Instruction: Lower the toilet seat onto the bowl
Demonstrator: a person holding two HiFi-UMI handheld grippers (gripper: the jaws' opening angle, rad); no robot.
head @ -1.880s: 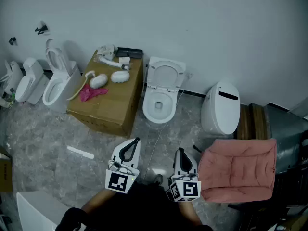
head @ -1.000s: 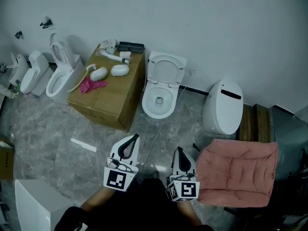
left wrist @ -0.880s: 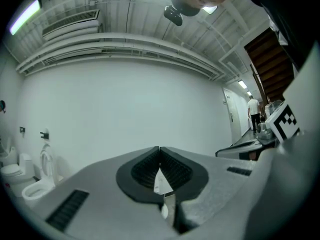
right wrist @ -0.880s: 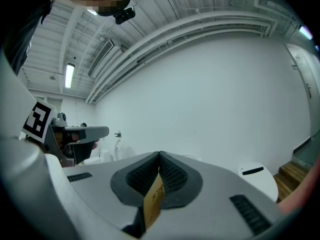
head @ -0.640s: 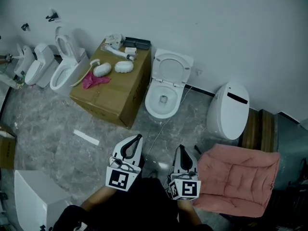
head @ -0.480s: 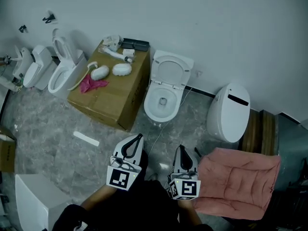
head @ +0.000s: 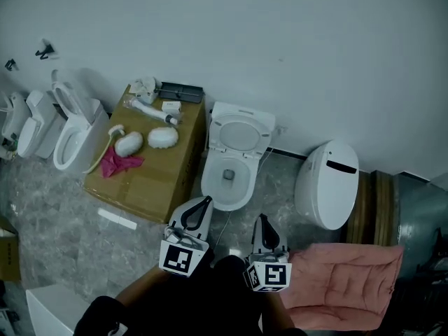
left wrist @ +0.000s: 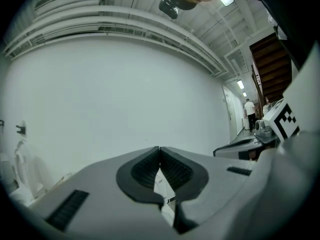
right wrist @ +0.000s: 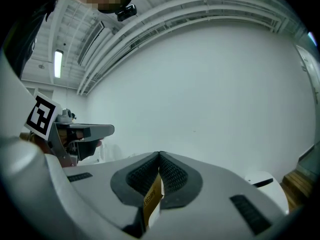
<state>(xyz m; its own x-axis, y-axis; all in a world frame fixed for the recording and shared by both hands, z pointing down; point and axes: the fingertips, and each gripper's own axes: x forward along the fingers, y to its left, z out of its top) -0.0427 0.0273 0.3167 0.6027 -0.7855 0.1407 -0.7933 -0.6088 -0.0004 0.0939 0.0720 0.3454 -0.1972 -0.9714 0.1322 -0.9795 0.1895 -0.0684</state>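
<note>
A white toilet (head: 227, 175) stands against the wall in the head view, its seat and lid (head: 239, 131) raised above the open bowl. My left gripper (head: 204, 202) is shut, its tip just before the bowl's front left rim, apart from it. My right gripper (head: 263, 220) is shut too, lower and to the right of the bowl. Both gripper views face the white wall; the left gripper (left wrist: 159, 149) and the right gripper (right wrist: 159, 155) show jaws closed with nothing held.
A cardboard box (head: 147, 175) with white parts and a pink cloth stands left of the toilet. Further left are more toilets (head: 70, 128). A closed white toilet (head: 326, 184) stands right, a pink cushion (head: 343, 285) at lower right. A white strip (head: 117, 219) lies on the marble floor.
The view has moved closer to the open toilet; it now sits nearer the grippers. Both grippers stay shut and keep their place in front of the body.
</note>
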